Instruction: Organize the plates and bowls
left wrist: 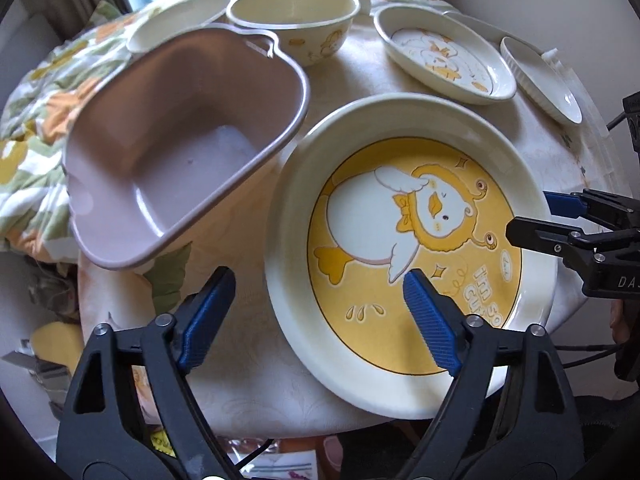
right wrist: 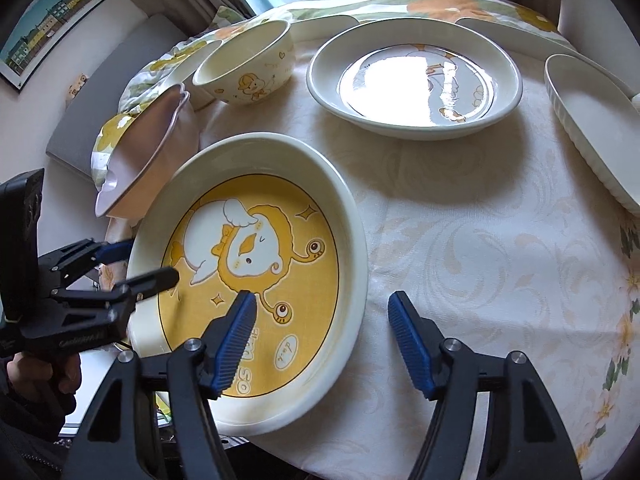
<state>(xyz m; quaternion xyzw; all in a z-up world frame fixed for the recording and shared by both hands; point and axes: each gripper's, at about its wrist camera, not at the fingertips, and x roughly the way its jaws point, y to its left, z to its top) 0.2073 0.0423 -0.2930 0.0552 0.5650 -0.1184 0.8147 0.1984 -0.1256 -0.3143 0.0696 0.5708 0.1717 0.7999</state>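
Both tongs, left & right, apart, straddling duck plate rim (opposite sides).

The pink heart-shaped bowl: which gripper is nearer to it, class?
Left. The left gripper straddles the yellow duck plate's rim beside the pink heart-shaped bowl; the right gripper straddles the plate's opposite rim.

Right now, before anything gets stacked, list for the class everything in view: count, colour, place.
duck plate: 1, yellow with cream rim, nearest
tub: 1, mauve, left of plate
duck bowl: 1, cream, far side
plain dish: 1, cream, beside bowl
shallow duck dish: 1, cream, far right
fluted dish: 1, white, right edge
tablecloth: 1, cream, underneath
floral cloth: 1, green-orange, left
framed picture: 1, wall
left hand-held gripper: black-blue, open astride plate rim
right hand-held gripper: same, opposite rim
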